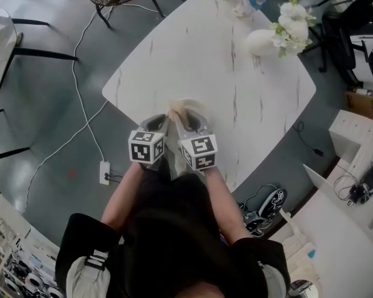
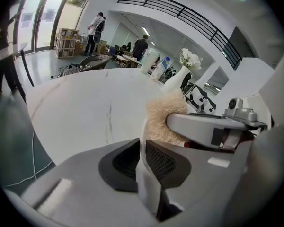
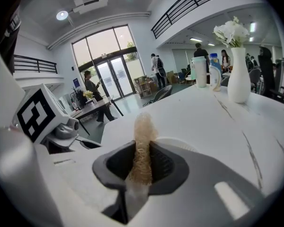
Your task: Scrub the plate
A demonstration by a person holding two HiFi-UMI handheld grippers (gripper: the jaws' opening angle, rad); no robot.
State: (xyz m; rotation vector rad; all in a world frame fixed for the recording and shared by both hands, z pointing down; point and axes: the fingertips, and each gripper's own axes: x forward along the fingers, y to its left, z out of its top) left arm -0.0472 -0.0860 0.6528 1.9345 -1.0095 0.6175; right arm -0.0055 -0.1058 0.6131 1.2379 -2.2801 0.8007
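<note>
Tan scrubber: pinched tight in the right gripper, fuzzy end poking out past the jaws
White plate: rim clamped in the left gripper, down at the table's near edge
Grippers: side by side, scrubber right by the plate
Table: white marble, flower vase at the far side

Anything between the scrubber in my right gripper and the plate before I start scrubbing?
Nothing visible. The right gripper grips the scrubber right beside the plate, with no object between them. The left gripper clamps the plate's rim on its own side.
</note>
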